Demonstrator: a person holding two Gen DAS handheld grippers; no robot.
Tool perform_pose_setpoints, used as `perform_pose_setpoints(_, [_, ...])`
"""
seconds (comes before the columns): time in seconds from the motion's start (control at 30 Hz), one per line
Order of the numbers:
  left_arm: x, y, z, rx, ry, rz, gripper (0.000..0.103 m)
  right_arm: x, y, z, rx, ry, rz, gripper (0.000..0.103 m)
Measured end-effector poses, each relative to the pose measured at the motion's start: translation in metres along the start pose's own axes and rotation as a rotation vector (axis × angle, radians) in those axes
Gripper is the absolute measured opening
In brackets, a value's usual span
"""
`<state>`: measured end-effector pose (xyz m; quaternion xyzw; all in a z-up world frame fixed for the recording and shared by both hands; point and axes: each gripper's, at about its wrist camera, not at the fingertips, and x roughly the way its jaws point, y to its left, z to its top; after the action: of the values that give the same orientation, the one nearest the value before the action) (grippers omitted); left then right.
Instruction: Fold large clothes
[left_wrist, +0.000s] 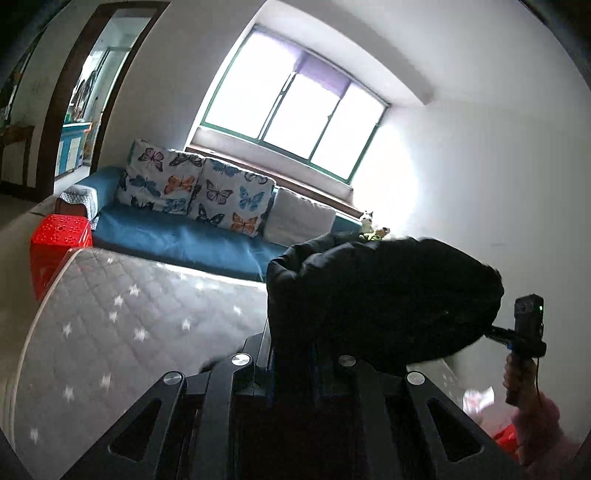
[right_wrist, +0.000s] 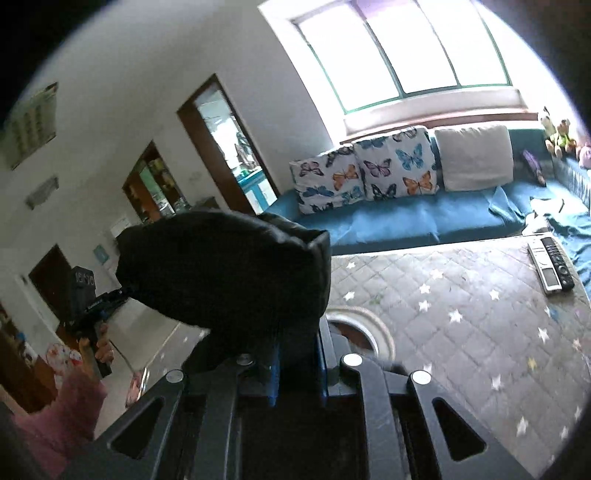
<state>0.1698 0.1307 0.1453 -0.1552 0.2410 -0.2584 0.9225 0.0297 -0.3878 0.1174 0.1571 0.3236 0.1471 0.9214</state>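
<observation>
Left wrist view. My left gripper (left_wrist: 295, 343) is clamped on one end of the bulky black padded garment (left_wrist: 384, 299), which hangs in the air over the near right of the grey quilted star-printed mattress (left_wrist: 122, 314). The right gripper (left_wrist: 493, 329) bites its far right end. I judge the garment soft, puffy and fairly light, with a slick shell; edges and seams look like the safest holds. Beyond lie the blue sofa (left_wrist: 177, 240), butterfly-print cushions (left_wrist: 192, 188) and a red plastic stool (left_wrist: 61, 236) at far left.

Right wrist view. My right gripper (right_wrist: 295, 354) is closed on the garment (right_wrist: 225, 273); the left gripper (right_wrist: 125, 291) holds the opposite end. Two remote controls (right_wrist: 552, 269) on the mattress (right_wrist: 461, 314) at far right could obstruct laying it flat.
</observation>
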Motion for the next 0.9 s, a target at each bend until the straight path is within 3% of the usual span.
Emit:
perform_pose_setpoints(0.13, [-0.048, -0.003, -0.069, 0.009, 0.021, 0.014, 0.015, -0.014, 0.013, -0.046, -0.033, 0.019, -0.006, 0.018])
perform_pose_setpoints(0.23, [-0.066, 0.007, -0.125, -0.038, 0.056, 0.016, 0.015, -0.011, 0.014, -0.085, -0.058, 0.049, -0.020, 0.019])
perform_pose_setpoints(0.5, [-0.069, 0.043, -0.227, -0.196, 0.180, 0.062, 0.015, 0.020, 0.003, -0.173, -0.111, 0.146, -0.078, 0.021])
perform_pose_setpoints(0.6, [-0.067, 0.047, -0.237, -0.202, 0.221, 0.088, 0.015, 0.030, 0.008, -0.181, -0.191, 0.163, -0.133, 0.021])
perform_pose_setpoints(0.73, [-0.087, 0.050, -0.241, -0.173, 0.275, 0.200, 0.015, 0.030, 0.019, -0.182, -0.294, 0.176, -0.191, 0.021])
perform_pose_setpoints(0.9, [-0.129, 0.033, -0.214, -0.150, 0.228, 0.274, 0.015, 0.039, 0.022, -0.193, -0.391, 0.227, -0.238, 0.021])
